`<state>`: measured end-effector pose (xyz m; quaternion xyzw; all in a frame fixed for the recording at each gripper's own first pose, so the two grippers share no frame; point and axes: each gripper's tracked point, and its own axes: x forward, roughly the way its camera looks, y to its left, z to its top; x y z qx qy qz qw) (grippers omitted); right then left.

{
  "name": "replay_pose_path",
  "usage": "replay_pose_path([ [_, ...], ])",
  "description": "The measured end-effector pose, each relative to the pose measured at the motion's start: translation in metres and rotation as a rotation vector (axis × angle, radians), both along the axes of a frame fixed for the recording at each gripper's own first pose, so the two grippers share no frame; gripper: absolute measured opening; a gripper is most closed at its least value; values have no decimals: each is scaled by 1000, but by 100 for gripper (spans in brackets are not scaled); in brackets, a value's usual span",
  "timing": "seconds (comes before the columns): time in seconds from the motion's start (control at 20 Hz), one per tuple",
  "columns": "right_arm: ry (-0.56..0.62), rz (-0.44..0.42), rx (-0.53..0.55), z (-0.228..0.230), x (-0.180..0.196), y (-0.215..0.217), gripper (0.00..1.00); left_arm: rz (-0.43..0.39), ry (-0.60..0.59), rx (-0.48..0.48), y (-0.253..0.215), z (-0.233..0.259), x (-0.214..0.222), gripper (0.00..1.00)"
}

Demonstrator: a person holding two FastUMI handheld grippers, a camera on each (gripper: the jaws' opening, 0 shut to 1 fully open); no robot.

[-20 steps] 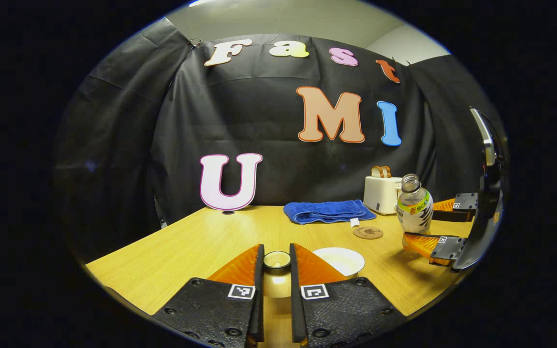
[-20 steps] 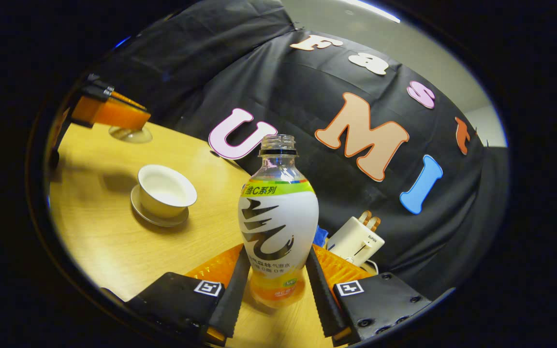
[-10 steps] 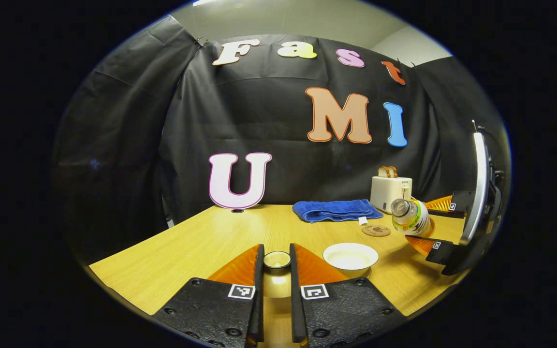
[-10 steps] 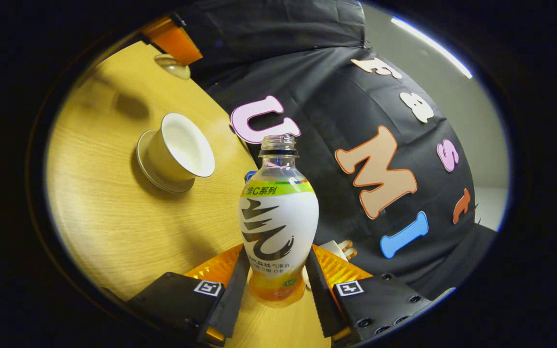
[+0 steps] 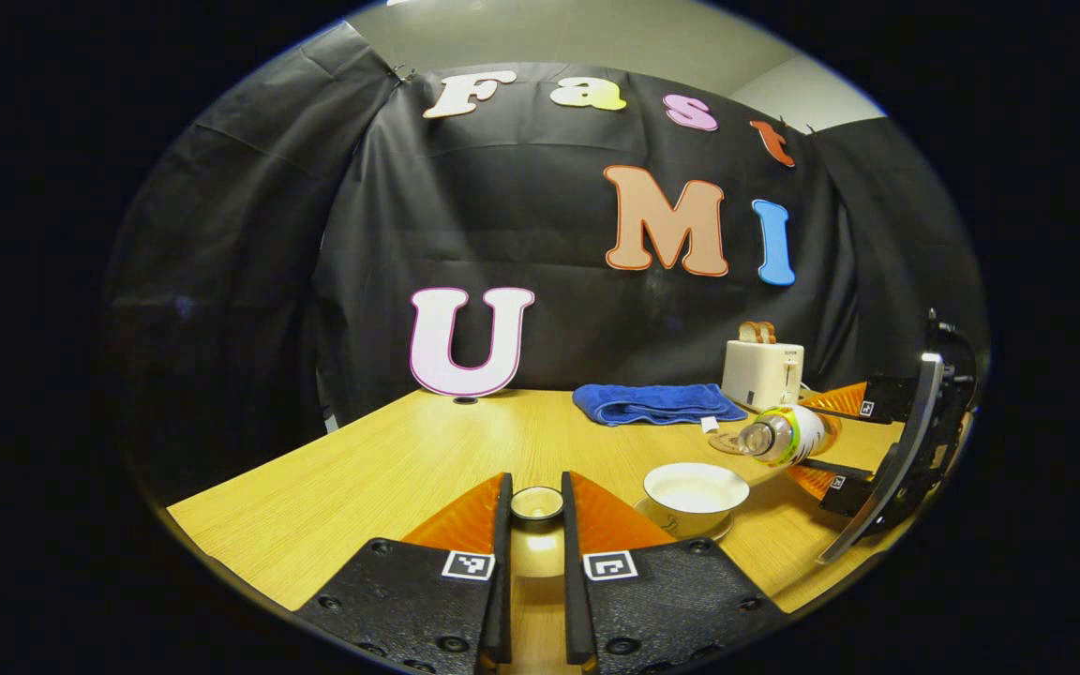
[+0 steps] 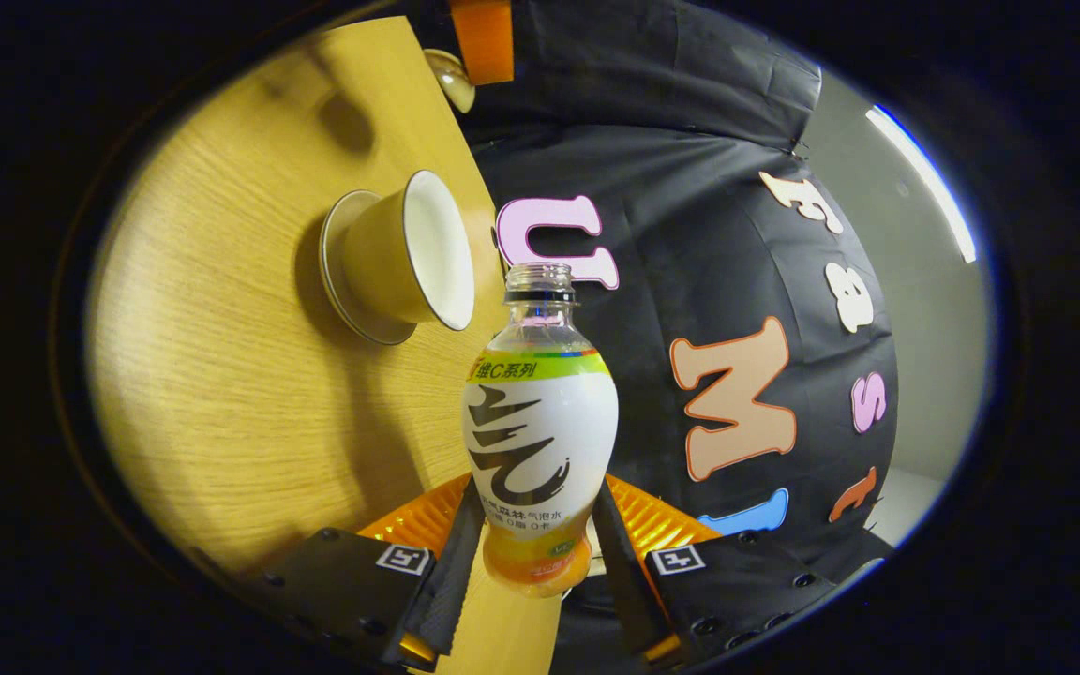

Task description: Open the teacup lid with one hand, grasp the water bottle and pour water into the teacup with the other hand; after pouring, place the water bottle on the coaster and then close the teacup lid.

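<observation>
Right gripper (image 6: 532, 562) is what I see first: its two fingers are clamped on the water bottle (image 6: 538, 441), which in the left gripper view lies almost level, its open mouth just above and beside the teacup (image 5: 695, 491). Under them I see the wooden table (image 5: 381, 469), with a blue towel (image 5: 654, 403) and a toaster (image 5: 762, 371) at the back. Then my left gripper (image 5: 536, 525), pressed together on the knob of the teacup lid (image 5: 536, 503), held apart from the cup. The coaster (image 5: 720, 443) lies behind the bottle.
</observation>
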<state>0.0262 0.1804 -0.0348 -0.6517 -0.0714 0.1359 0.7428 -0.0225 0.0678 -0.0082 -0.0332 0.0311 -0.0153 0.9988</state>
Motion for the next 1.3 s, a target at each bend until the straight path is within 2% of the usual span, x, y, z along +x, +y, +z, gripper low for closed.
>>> replay_pose_path([
  [0.7,-117,61,-252,5,4,7,70,-1,1,-28,6,-3,-3,21],
  [1.3,-167,110,-375,16,8,11,70,4,-2,-30,9,-3,-4,20],
])
